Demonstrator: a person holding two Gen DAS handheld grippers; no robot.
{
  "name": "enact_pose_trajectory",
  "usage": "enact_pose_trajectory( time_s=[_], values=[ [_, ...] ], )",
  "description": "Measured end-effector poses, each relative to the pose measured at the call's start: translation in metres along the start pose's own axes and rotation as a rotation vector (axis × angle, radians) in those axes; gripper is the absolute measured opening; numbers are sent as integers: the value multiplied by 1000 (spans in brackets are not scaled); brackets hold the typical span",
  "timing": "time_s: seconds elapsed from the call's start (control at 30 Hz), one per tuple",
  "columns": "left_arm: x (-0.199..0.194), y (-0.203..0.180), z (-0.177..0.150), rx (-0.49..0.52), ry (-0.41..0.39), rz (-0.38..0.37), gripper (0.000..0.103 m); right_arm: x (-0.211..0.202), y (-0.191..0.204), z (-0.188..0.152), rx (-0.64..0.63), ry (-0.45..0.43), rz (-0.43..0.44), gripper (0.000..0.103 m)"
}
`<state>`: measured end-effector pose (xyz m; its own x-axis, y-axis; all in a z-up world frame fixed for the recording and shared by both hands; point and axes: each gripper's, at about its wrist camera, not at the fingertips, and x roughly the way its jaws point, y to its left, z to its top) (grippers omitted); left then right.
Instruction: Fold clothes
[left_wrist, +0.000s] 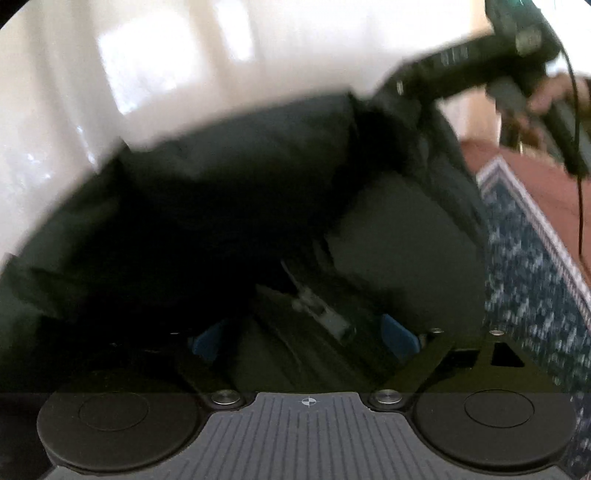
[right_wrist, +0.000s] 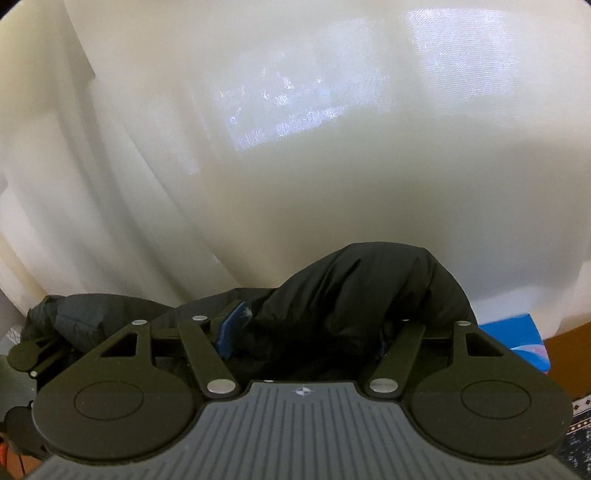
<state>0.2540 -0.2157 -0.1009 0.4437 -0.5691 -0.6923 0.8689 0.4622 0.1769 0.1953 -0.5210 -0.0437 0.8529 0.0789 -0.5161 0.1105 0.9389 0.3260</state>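
a white curtain (right_wrist: 295, 147) fills the background, with a blue box (right_wrist: 517, 332) at the right and a patterned rug (left_wrist: 535, 258) below. the black jacket (right_wrist: 351, 288) bunches up, draped over both tools. the right gripper (right_wrist: 306, 332) is spread wide around a fold; its right pad is buried. the left gripper (left_wrist: 303, 339) is wide too, with blurred dark cloth between its blue pads (left_wrist: 397, 336); a grip cannot be told.

Dark, apparently padded garment (right_wrist: 362, 291), bunched up
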Motion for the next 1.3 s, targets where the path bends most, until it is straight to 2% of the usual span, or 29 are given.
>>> enact_pose_trajectory(
  time_s=[0.03,0.07,0.1,0.2,0.4,0.57,0.63,0.7,0.73,0.8,0.83,0.93,0.97,1.03,1.1,1.13,1.17,1.23,1.3],
  values=[
    [5,-1,1,10,18,-12,65,0,-1,0,-3,4,2,70],
    [11,-2,2,20,36,-24,43,-1,-2,1,-9,13,4,70],
    [16,-4,2,29,50,-36,32,-2,-1,2,-18,24,7,70],
    [10,-9,0,14,2,-26,20,-4,-1,6,-44,57,16,70],
    [-20,-16,-10,20,-62,16,16,-78,12,2,-128,117,49,71],
    [-42,-30,-26,27,-121,92,16,-141,7,2,-138,135,92,71],
    [-46,-35,-31,25,-141,128,16,-158,13,4,-135,145,112,78],
    [-39,-53,-30,46,-166,170,16,-169,2,5,-118,167,106,85],
    [-44,-57,-34,63,-179,190,16,-161,0,7,-108,204,105,87],
    [-51,-67,-41,86,-199,220,16,-159,6,16,-80,281,93,82],
    [-51,-73,-43,89,-204,228,16,-171,7,21,-92,275,98,77],
    [-48,-85,-49,91,-215,248,16,-176,38,43,-231,205,146,75],
    [-47,-86,-49,88,-216,253,16,-172,48,56,-295,187,155,74],
    [-52,-84,-51,75,-225,260,16,-146,64,82,-389,179,188,59],
    [-57,-82,-52,64,-233,267,16,-100,74,101,-419,207,245,47],
    [-59,-81,-54,72,-236,275,16,-73,80,107,-432,237,261,41],
    [-61,-80,-55,79,-242,283,16,-43,88,111,-449,274,269,39],
    [-59,-84,-56,79,-256,298,16,18,101,114,-509,367,276,39],
    [-57,-89,-58,78,-272,315,16,71,110,97,-573,497,287,39]
  ],
)
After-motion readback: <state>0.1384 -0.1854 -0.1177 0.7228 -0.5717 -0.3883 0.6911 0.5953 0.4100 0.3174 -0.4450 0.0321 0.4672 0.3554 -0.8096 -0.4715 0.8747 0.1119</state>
